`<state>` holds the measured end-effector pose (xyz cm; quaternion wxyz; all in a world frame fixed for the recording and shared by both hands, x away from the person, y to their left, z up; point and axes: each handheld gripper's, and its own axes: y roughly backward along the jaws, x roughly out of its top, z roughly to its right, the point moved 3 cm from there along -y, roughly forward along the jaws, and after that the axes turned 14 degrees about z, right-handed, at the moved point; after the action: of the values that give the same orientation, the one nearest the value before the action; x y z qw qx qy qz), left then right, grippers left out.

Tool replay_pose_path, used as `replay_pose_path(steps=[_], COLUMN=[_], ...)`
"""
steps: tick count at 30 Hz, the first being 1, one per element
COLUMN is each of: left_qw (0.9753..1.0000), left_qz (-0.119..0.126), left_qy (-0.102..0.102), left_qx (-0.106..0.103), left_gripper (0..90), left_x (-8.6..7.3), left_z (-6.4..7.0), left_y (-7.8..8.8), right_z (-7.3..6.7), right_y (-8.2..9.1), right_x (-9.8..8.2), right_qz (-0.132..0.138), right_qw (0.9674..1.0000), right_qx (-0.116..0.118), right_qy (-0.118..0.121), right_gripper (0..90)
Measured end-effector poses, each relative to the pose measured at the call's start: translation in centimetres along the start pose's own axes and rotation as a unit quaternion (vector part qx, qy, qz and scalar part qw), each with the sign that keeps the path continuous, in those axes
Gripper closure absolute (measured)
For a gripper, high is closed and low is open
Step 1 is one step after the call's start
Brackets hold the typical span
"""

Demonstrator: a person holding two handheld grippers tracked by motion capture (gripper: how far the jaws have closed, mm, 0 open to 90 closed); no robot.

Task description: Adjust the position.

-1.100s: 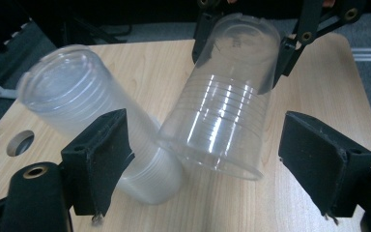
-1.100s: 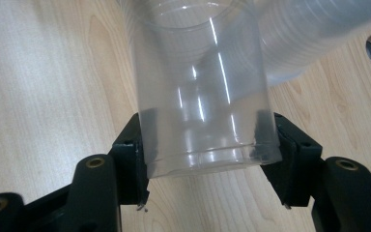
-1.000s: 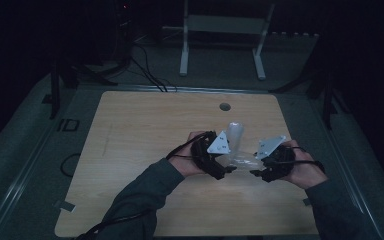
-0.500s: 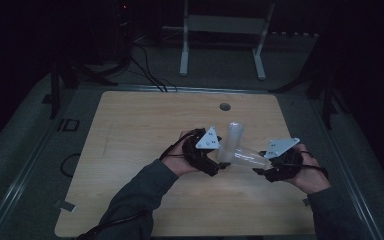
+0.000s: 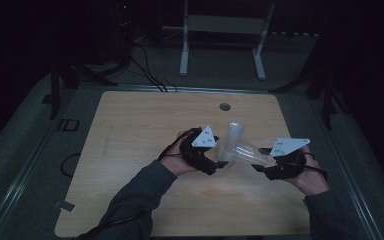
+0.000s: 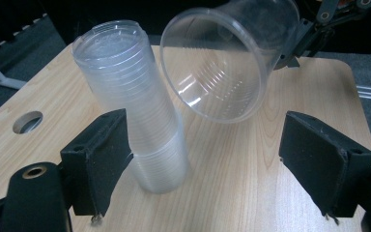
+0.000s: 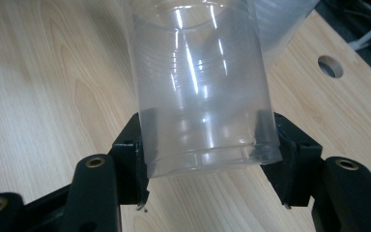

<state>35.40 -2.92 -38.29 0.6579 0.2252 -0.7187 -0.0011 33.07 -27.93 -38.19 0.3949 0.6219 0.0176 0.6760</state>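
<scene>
High view: a wooden tabletop (image 5: 130, 150) carries a tall stack of clear cups (image 5: 230, 142), standing near its middle, below the round cable hole (image 5: 224, 106). The left gripper (image 5: 215, 162) sits against the stack's left side. The right gripper (image 5: 262, 161), to the stack's right, holds a single clear cup (image 5: 247, 152) on its side, mouth toward the stack.

Left gripper view: the jaws are spread wide; the stack (image 6: 130, 106) stands beside the left jaw, touching or nearly touching it, well apart from the right jaw. The stack leans slightly. The single cup (image 6: 222, 63) hangs in the air just to the stack's right, mouth facing the camera, with the right gripper (image 6: 299, 41) at its base.

Right gripper view: the jaws pinch the single cup (image 7: 203, 87) at its base, one jaw on each side; the stack's wall (image 7: 290, 19) shows just beyond its mouth.

The step appears to be separating one cup from the stack. To do it well, the base pinch should be kept light, since thin plastic buckles easily, and the left gripper should steady the leaning stack before the single cup is carried clear of it.
</scene>
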Motion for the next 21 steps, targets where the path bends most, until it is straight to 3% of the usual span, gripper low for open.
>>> replay_pose_path(steps=[11, 21], left_qw=[0.9999, 0.9996], left_qz=[0.008, 0.019], left_qy=[0.008, 0.016], left_qx=[0.004, 0.012], left_gripper=[18.7, 20.9], left_x=[-0.04, 0.22], left_z=[-0.16, -0.32], left_y=[0.15, 0.28], right_z=[-0.1, 0.33], right_y=[0.41, 0.72], right_x=[0.18, 0.35], right_qz=[0.052, 0.099], right_qw=[0.9984, 0.994], right_qx=[0.001, -0.008], right_qy=[-0.021, -0.045], right_gripper=[41.3, 41.3])
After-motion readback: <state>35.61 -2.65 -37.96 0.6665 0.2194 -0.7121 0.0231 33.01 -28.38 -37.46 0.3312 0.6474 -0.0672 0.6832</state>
